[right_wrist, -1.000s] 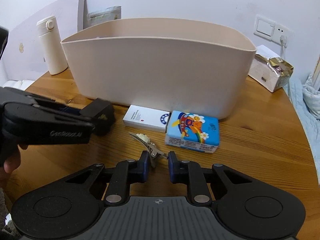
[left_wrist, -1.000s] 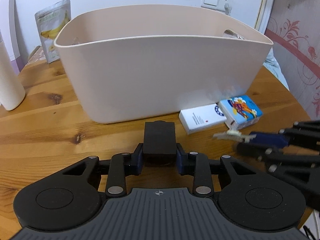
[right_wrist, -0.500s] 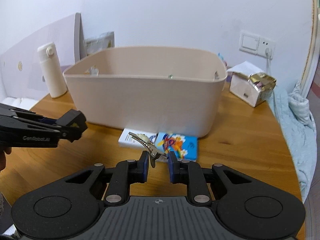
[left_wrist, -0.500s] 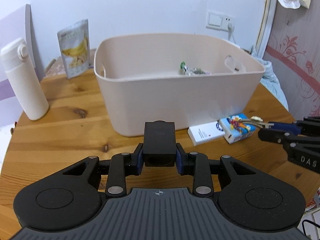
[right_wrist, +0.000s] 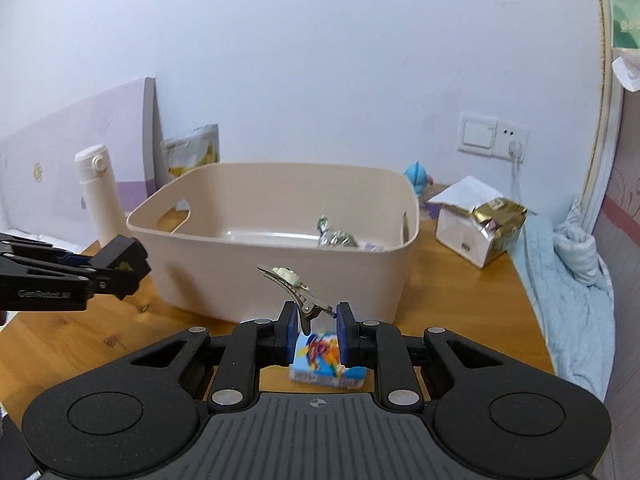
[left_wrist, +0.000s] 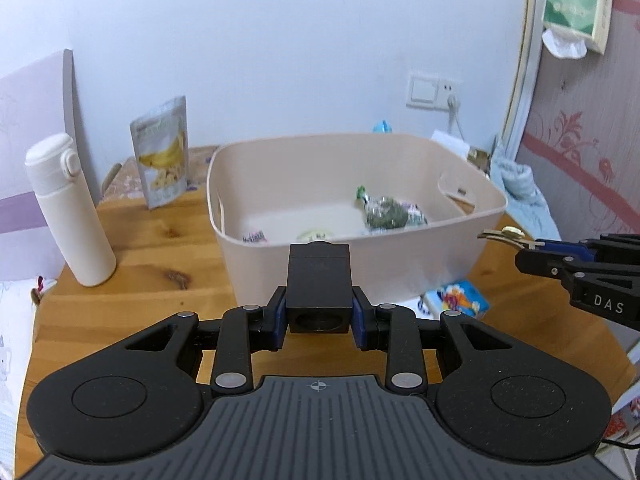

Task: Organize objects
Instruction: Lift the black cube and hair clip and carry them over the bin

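Note:
A beige plastic bin (left_wrist: 460, 248) (right_wrist: 208, 264) stands on the round wooden table and holds a green-wrapped packet (left_wrist: 386, 212) and small items. My left gripper (left_wrist: 319, 316) is shut on a black box (left_wrist: 319, 284), held above the table before the bin's near wall. My right gripper (right_wrist: 316, 326) is shut on a metal hair clip (right_wrist: 294, 286), held above the table before the bin; the clip also shows in the left wrist view (left_wrist: 506, 236). A colourful tissue pack (right_wrist: 328, 360) (left_wrist: 460, 300) lies on the table below.
A white thermos (left_wrist: 68, 208) and a banana snack pouch (left_wrist: 162, 152) stand left of the bin. A white box with gold foil (right_wrist: 480, 226) sits at the right. A light blue cloth (right_wrist: 568, 280) hangs over the table's right edge.
Both grippers have risen well above the table with their objects. The bin's inside has come into view. The clip and the black box are now near rim height.

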The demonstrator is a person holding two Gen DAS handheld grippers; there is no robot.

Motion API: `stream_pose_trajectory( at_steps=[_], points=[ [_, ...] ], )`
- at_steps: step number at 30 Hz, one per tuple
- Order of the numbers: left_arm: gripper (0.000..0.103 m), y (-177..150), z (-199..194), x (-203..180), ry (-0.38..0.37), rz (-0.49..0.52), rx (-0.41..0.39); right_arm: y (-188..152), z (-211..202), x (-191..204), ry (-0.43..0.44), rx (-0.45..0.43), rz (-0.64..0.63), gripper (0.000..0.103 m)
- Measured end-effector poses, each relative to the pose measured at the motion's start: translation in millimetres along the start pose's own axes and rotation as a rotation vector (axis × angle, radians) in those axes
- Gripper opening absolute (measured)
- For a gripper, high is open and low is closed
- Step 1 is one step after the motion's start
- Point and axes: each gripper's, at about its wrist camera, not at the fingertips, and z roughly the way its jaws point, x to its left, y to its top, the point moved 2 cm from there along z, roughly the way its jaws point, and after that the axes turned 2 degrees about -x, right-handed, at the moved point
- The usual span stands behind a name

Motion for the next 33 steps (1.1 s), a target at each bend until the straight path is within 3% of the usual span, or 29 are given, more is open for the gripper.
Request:
stream_pose_trajectory(
  at_steps=[16,33],
  points=[
    [0.032,55,17,7,0.015,0.009,-0.070,46,11,-12,-0.020,-0.086,-0.020,0.020],
    [0.032,88,99,1,0.044,0.018,0.000,83,71,-21,-0.038,-0.063,-0.061,0.020]
  ],
)
